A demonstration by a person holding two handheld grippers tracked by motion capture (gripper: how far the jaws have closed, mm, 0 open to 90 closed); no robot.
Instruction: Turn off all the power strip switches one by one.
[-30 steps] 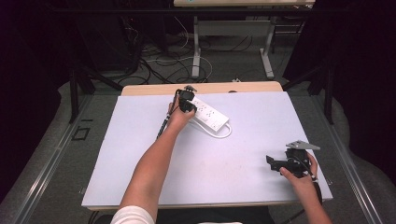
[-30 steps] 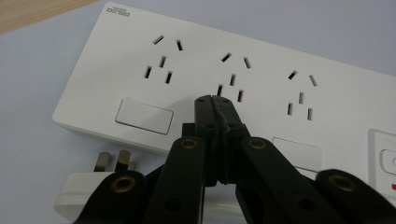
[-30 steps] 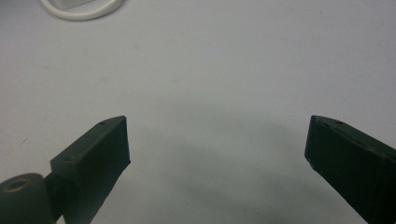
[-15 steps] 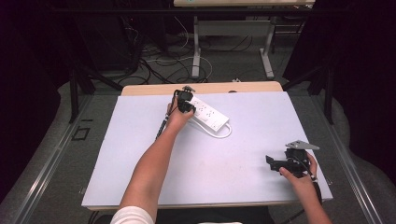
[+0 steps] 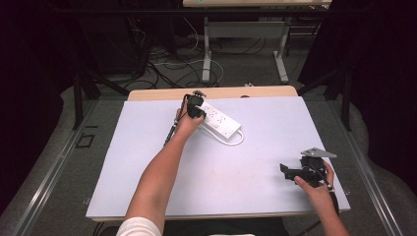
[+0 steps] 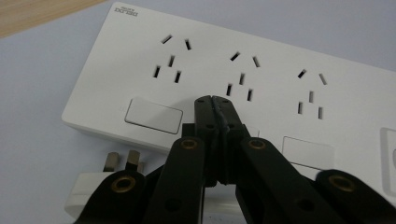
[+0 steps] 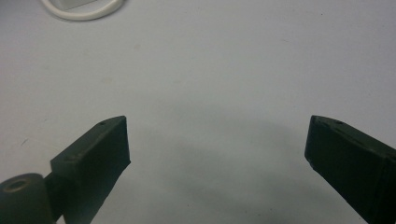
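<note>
the left gripper (image 6: 215, 100) has its two black jaws pressed flat together with nothing between them, and their joined tip sits on the face of the long white plastic power strip (image 6: 261, 79), just at the near edge where the second rocker switch lies under the jaws; the step in hand looks like pressing that switch with the closed tip. to do it well, i would keep the jaws closed so the tip stays a single firm point, push straight down onto the switch rather than sliding across it, and keep the pressure modest, because the strip is light and lies loose on the pale lilac table mat (image 5: 147, 162), so a sideways shove would likely skate it away. the strip runs across in front of the jaws: a first flat rectangular switch (image 6: 153, 115) lies just left of the tip, another one (image 6: 308, 150) to the right, and beyond the tip stand three groups of five pin slots, with a small grey brand mark at the far left corner. the white three-pin plug (image 6: 100, 184) lies beside the near edge of the strip, low and left of the jaws, its metal pins pointing toward the strip. the right gripper (image 7: 217, 144) rests well apart with its jaws spread wide over bare mat, holding nothing; far ahead of them a loop of the white cord (image 7: 84, 11) shows.
</note>
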